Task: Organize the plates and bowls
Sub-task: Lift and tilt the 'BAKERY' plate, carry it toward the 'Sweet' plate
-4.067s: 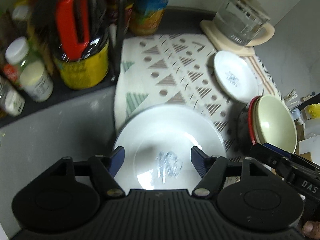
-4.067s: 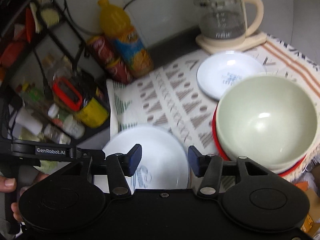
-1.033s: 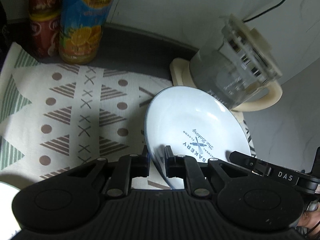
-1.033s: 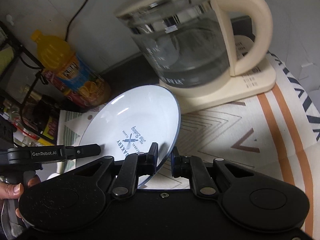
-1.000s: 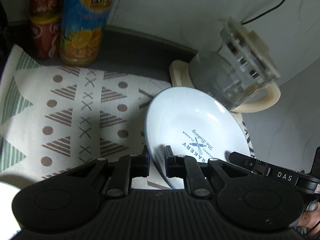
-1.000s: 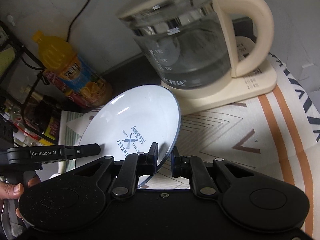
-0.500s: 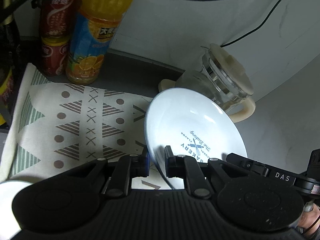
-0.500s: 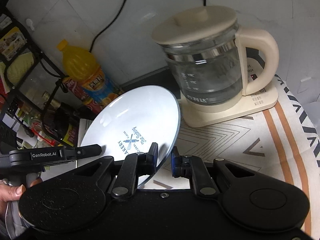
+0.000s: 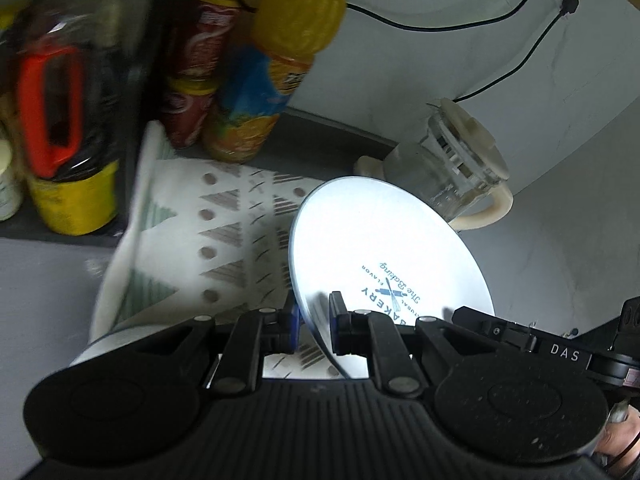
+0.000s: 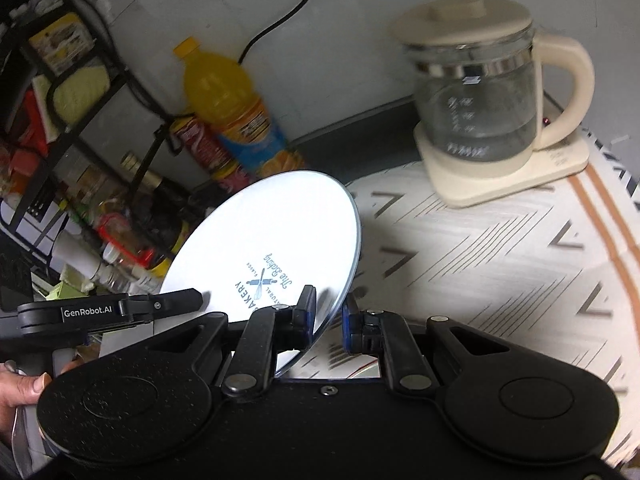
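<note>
While both tongs [image 9: 313,326] [image 10: 329,320] pinch the plate [image 9: 384,256], patterned cloth [image 10: 500,256] covers the counter.

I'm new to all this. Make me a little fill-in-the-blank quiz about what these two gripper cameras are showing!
1. Both the left gripper and the right gripper are clamped on the rim of one white ____.
2. The word printed in capitals on the plate is ____.
3. The glass kettle has a ____-coloured handle.
4. The juice in the bottle is ____.

Missing words: plate; BAKERY; cream; orange
</note>
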`<state>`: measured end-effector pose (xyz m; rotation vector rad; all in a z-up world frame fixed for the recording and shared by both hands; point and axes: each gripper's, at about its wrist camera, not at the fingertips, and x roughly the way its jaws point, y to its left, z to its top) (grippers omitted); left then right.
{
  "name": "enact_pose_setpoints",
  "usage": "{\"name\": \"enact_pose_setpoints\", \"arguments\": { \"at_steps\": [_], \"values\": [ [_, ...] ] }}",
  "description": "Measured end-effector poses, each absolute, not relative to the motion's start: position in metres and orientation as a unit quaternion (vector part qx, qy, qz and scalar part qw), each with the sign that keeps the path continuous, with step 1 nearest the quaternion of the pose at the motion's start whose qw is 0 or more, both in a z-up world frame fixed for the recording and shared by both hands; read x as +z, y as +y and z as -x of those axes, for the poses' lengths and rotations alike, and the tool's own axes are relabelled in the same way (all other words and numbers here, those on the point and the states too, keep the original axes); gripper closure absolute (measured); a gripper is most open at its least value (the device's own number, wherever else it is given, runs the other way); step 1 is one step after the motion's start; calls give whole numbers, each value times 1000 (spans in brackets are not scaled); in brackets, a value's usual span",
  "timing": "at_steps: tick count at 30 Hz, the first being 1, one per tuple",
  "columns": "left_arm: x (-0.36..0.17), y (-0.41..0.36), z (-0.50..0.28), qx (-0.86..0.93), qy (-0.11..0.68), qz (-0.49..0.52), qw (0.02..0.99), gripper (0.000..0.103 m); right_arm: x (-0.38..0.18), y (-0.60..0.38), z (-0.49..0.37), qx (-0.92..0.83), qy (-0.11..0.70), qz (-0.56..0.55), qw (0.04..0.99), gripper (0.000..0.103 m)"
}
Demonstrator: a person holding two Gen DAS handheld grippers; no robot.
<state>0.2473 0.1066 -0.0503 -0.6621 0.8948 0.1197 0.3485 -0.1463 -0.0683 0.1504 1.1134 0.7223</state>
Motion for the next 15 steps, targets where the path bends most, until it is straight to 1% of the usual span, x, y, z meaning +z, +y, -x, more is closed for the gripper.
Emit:
{"name": "enact_pose_setpoints", "arguments": {
  "at_steps": [15],
  "values": [
    [-68, 141, -169, 47, 444, 316, 837, 91, -73, -112, -254, 309, 527, -55, 790, 90]
  ]
}}
